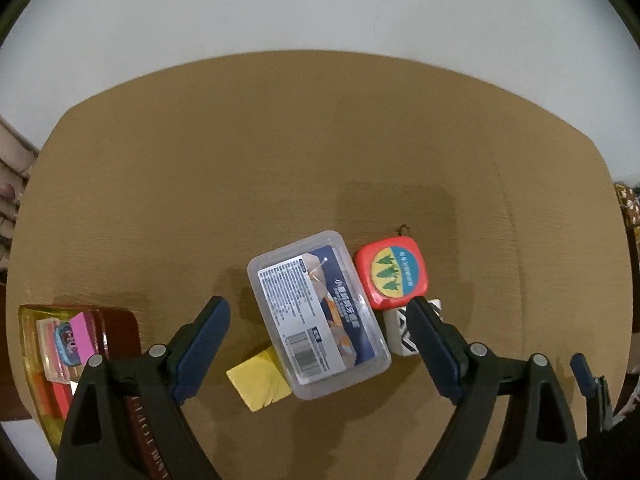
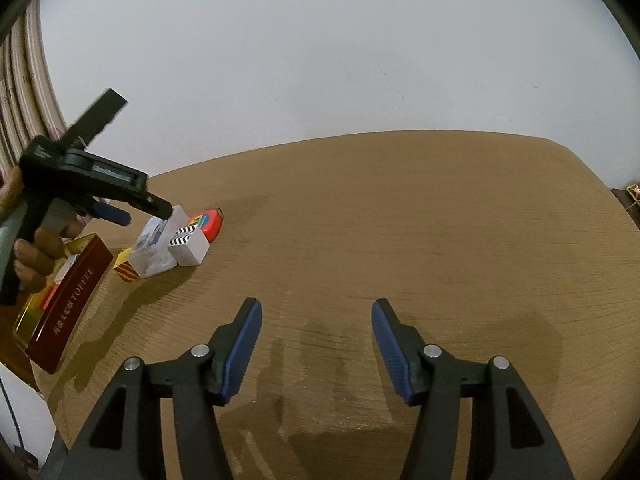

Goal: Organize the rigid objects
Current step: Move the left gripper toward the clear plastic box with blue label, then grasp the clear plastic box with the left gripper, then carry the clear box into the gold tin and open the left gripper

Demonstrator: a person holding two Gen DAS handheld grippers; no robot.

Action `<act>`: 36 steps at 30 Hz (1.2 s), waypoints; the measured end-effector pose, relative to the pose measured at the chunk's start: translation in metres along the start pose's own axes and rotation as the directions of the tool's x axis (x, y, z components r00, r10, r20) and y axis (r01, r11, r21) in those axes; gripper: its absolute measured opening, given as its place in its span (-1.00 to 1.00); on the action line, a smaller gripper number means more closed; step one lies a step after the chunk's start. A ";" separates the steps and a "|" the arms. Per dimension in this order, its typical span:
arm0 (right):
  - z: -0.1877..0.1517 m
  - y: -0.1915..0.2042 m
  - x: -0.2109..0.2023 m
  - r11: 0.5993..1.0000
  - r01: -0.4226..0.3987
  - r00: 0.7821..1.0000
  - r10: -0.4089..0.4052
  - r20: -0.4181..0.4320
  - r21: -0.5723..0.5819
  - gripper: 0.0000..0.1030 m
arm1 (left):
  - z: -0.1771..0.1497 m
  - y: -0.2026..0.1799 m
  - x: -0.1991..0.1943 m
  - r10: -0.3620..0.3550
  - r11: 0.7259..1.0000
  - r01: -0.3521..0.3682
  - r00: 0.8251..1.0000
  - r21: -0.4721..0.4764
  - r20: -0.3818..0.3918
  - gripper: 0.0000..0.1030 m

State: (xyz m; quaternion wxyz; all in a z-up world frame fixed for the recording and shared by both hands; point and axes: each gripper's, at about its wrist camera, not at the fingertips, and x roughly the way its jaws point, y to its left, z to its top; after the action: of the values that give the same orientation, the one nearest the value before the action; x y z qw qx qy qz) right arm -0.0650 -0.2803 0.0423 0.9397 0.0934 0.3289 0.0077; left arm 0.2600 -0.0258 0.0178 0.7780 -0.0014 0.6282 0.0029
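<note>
My left gripper [image 1: 316, 308] is open and hovers over a clear plastic box [image 1: 318, 314] with a printed label, which lies between its fingers on the wooden table [image 1: 280, 160]. A red square tape measure [image 1: 392, 274] lies just right of the box. A white box with black zigzag stripes [image 1: 400, 330] sits under my right finger. A yellow block [image 1: 258, 378] lies by the clear box's near corner. My right gripper [image 2: 316, 312] is open and empty over bare table. The right wrist view shows the left gripper [image 2: 132, 210] above the same cluster [image 2: 176, 240].
A dark red book-like box [image 2: 70, 304] and a yellow transparent tray [image 1: 44, 360] holding small items sit at the table's left edge. A white wall stands behind the table. The right gripper's tip [image 1: 584, 376] shows at the left wrist view's right edge.
</note>
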 end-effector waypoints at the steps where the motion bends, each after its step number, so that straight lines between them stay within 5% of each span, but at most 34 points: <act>1: 0.000 0.000 -0.001 1.000 -0.001 1.000 0.001 0.002 0.002 0.15 | 0.001 0.001 0.005 -0.002 1.000 0.002 1.000 -0.006 -0.009 0.66; 2: 0.000 0.001 0.001 1.000 -0.001 1.000 0.001 0.003 0.003 0.15 | 0.003 0.001 0.007 -0.005 1.000 0.005 1.000 -0.009 -0.013 0.63; 4: 0.000 -0.002 -0.004 1.000 -0.004 1.000 0.004 0.006 0.006 0.15 | 0.004 0.001 0.013 -0.015 1.000 0.015 1.000 -0.008 -0.023 0.22; 12: 0.000 -0.003 -0.003 1.000 -0.004 1.000 0.004 0.013 0.015 0.26 | 0.023 0.021 0.013 -0.039 0.999 0.039 0.999 -0.007 0.007 0.13; 18: 0.000 -0.004 -0.002 1.000 -0.002 1.000 0.002 0.008 0.019 0.27 | 0.017 0.051 -0.067 -0.088 0.996 0.090 0.988 -0.014 0.124 0.11; 24: 0.000 -0.003 0.001 1.000 0.005 1.000 -0.005 -0.006 0.022 0.27 | -0.020 0.113 -0.152 -0.050 0.998 0.057 0.984 -0.035 0.171 0.11; 29: 0.002 -0.002 0.006 1.000 0.019 0.999 -0.018 -0.026 0.019 0.27 | -0.079 0.159 -0.173 -0.033 0.996 0.041 0.994 -0.079 0.104 0.11; 36: 0.001 0.000 0.016 0.999 0.034 0.998 -0.033 -0.056 0.008 0.27 | -0.143 0.163 -0.116 0.081 0.994 -0.085 0.995 -0.062 -0.060 0.11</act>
State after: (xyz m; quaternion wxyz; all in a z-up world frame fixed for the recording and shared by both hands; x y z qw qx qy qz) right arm -0.0516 -0.2792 0.0332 0.9298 0.0919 0.3564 -0.0069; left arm 0.0952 0.1361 0.1017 0.7586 -0.0006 0.6492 0.0553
